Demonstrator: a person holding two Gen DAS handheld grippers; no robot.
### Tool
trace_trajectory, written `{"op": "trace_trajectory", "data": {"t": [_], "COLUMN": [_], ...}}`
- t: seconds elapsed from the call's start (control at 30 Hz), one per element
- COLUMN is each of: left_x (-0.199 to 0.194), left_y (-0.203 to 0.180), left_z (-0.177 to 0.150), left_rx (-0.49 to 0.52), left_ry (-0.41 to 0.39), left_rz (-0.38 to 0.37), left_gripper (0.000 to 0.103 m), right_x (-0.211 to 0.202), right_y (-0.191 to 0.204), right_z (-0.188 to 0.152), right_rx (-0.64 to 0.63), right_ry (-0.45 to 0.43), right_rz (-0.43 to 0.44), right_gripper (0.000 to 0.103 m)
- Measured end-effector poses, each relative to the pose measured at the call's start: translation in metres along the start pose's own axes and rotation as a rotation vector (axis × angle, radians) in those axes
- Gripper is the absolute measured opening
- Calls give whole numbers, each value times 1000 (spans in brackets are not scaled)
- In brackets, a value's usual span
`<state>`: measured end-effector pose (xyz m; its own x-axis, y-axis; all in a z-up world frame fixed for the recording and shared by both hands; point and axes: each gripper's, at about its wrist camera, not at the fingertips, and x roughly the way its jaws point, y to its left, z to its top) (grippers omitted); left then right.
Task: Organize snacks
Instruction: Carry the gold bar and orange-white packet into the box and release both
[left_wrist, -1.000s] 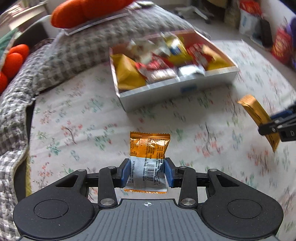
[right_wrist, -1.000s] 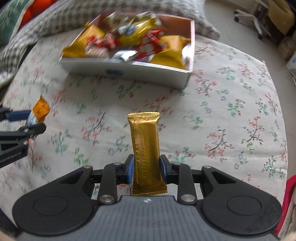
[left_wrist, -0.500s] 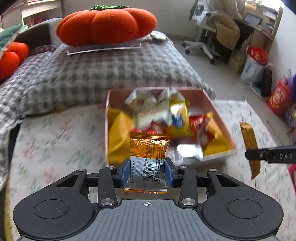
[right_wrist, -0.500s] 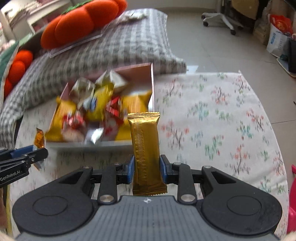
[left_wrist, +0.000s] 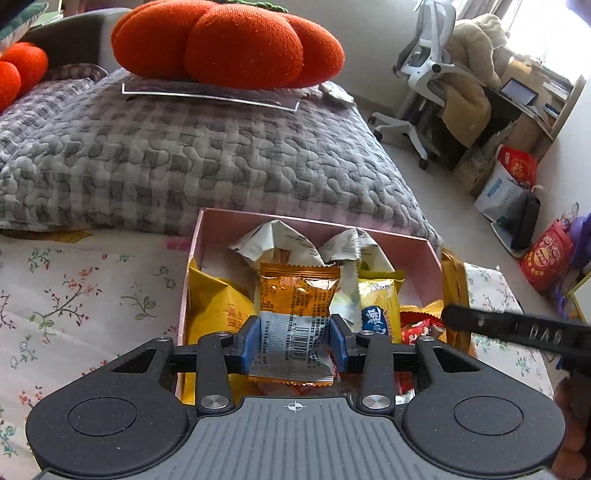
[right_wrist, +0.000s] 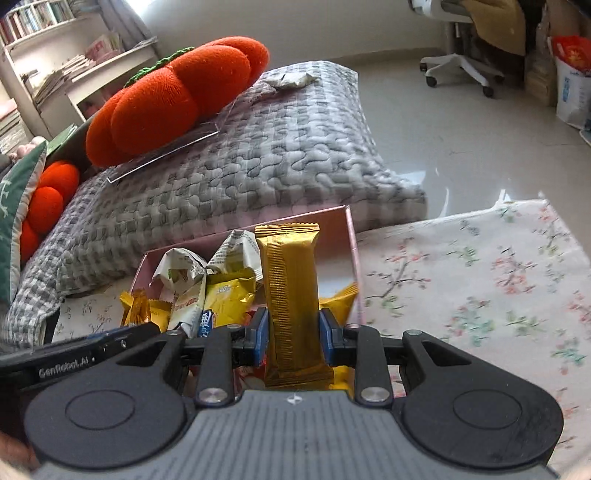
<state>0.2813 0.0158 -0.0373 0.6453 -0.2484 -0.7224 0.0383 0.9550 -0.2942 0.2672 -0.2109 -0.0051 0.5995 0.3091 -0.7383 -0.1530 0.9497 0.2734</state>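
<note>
My left gripper (left_wrist: 294, 343) is shut on an orange and silver snack packet (left_wrist: 295, 306) and holds it over the near part of the pink box (left_wrist: 207, 225). The box holds several snack packs. My right gripper (right_wrist: 293, 334) is shut on a long gold bar (right_wrist: 291, 291) and holds it over the box's right side (right_wrist: 351, 229). The gold bar also shows in the left wrist view (left_wrist: 455, 291), beside the right gripper's black finger (left_wrist: 517, 328). The left gripper's black body shows in the right wrist view (right_wrist: 92, 354).
The box stands on a floral cloth (left_wrist: 74, 295), against a grey quilted cushion (left_wrist: 184, 158) carrying an orange pumpkin pillow (left_wrist: 229, 40). An office chair (left_wrist: 432, 85) and bags (left_wrist: 546, 254) stand on the floor at the right.
Both grippers moved forward from above the floral cloth to over the box, each still holding its snack. They now sit close together.
</note>
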Motion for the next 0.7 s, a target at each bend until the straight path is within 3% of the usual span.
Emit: {"op": "trace_trajectory", "data": {"t": [0.07,0.1,0.2,0.33,0.53,0.7], "left_x": [-6,-11,-29,-43,-65,-95], "left_y": [-1,-2,-4,-2,-2,-14], "left_z": [1,2,5,9,17,-3], "left_rx": [-2,-6,-6,-7,-33,-36], "left_ry": [-23,-41,-88,-70,-34,11], "left_rz": [-10,-19,-27,24,79,135], "left_gripper": [40,46,71,72,72,73], "right_x": [-5,-11,-28,-34,-43,-56], "right_y": [0,-1,-1,-2,-18,-2], "right_z": [1,3,5,9,7,-11], "right_rx": [50,77,128,143,278,186], "right_ry": [-49,-78,-140,-107,-28,54], "right_rz": [23,42,76,54,76,57], "right_gripper": [27,33,62,62,62,62]}}
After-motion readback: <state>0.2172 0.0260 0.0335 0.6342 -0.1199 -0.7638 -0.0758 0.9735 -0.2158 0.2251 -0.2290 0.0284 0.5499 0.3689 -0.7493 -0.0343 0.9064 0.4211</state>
